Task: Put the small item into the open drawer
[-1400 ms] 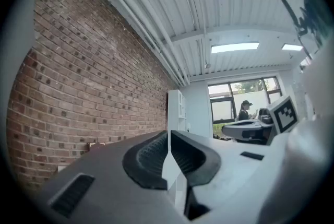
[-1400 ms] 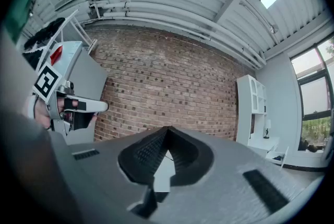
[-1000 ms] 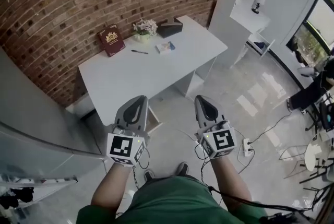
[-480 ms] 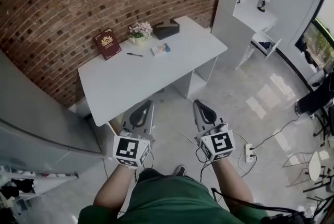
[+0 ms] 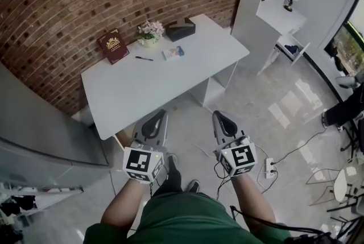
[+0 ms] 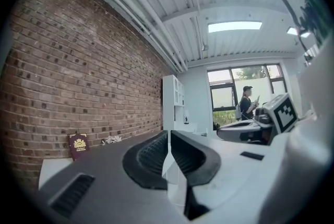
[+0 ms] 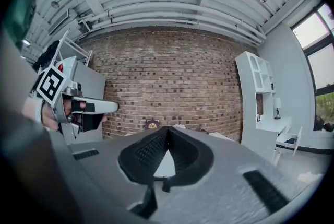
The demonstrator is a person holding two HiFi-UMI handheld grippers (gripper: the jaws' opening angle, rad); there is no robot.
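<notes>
On the white desk [image 5: 131,95], the red book [image 5: 112,46] stands furthest left by the brick wall. Below it, a sliver of a tan box peeks from under the desk's front edge. This is probably the open drawer [image 5: 120,139], and too little of it shows to tell what it holds. Next along the desk come a black pen [image 5: 144,58] and a small pot of pale flowers [image 5: 149,30]. The left gripper [image 5: 154,119] is held short of the desk's front edge, its jaws closed tip to tip with nothing between them, and the drawer lies just beside it at about 8 o'clock. The small item [image 5: 173,53], a flat white packet with a blue end, lies on the desk at about 1 o'clock from that gripper. Its long axis seems to run from 8 to 2 o'clock. A black tissue box [image 5: 181,28] sits beyond it by the wall. The right gripper [image 5: 220,118] is likewise closed and empty, with the item at about 11 o'clock from it and somewhat farther off. The left gripper looks the nearer to both item and drawer. At far right, a white shelf unit [image 5: 278,15] holds a small dark figure.
</notes>
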